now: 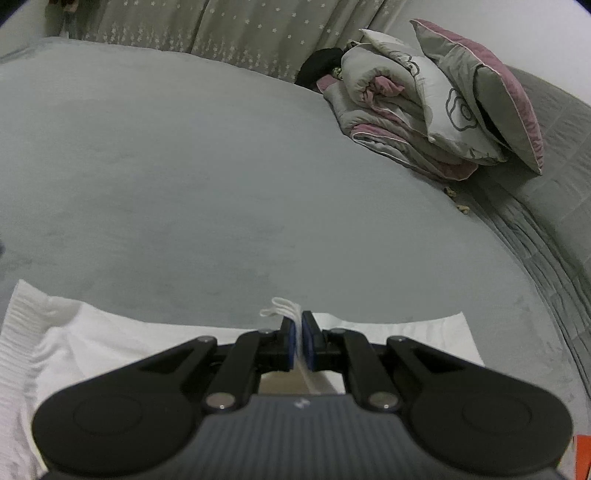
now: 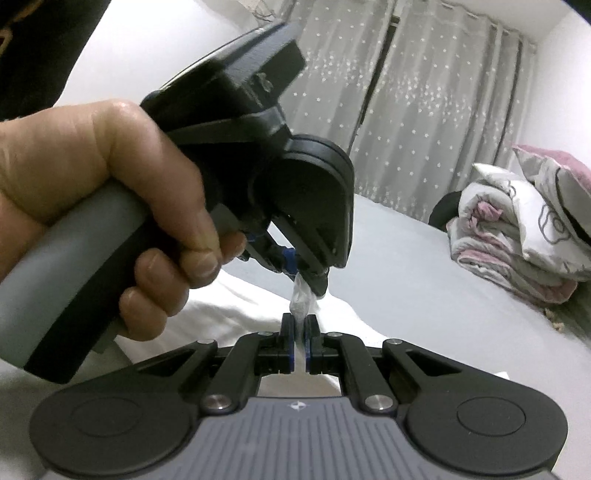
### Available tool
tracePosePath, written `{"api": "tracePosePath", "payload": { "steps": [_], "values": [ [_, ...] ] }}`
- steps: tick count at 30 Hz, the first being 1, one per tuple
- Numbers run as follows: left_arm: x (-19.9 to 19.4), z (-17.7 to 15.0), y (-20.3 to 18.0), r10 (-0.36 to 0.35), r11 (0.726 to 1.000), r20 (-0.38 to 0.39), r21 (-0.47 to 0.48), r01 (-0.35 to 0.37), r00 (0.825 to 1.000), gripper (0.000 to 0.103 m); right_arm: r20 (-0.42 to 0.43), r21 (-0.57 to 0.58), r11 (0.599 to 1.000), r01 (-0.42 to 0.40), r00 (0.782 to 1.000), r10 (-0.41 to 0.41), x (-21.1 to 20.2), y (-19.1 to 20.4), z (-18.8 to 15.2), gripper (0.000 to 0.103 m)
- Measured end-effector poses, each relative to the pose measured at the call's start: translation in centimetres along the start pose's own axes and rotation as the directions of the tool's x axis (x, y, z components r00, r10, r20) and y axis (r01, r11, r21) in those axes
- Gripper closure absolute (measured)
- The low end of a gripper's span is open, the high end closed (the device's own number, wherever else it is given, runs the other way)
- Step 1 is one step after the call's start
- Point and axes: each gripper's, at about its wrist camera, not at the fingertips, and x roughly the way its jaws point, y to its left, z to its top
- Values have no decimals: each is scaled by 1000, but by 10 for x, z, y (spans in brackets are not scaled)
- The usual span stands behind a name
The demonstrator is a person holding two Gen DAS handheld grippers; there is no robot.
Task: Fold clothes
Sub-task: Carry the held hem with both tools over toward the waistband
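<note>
A white garment (image 1: 92, 343) lies spread on the grey bed (image 1: 184, 166), its ribbed hem at the left. My left gripper (image 1: 299, 325) is shut on a bunched white edge of the garment that sticks out past the blue pads. In the right wrist view my right gripper (image 2: 300, 325) is shut on the same white garment (image 2: 303, 299). The left gripper (image 2: 301, 275), held in a hand (image 2: 110, 206), pinches that cloth just above the right one. The two grippers sit almost tip to tip.
A folded grey and pink quilt with pillows (image 1: 436, 107) is stacked at the far right of the bed. Star-patterned curtains (image 1: 240, 29) hang behind the bed. A quilted grey bedspread edge (image 1: 546, 229) runs down the right side.
</note>
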Motion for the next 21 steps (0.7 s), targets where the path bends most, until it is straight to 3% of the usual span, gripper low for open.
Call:
{"api": "tracePosePath", "payload": {
  "steps": [12,21],
  "values": [
    [6,-4,4,16,999,-43,47,-14,999,98,-27,-34,999,8,1000,-9,5,17,3,97],
    [-9,6,23,8,999,-30,50,-6,1000,98,-18,-42,999,4,1000,-5,7,32,12,97]
  ]
}}
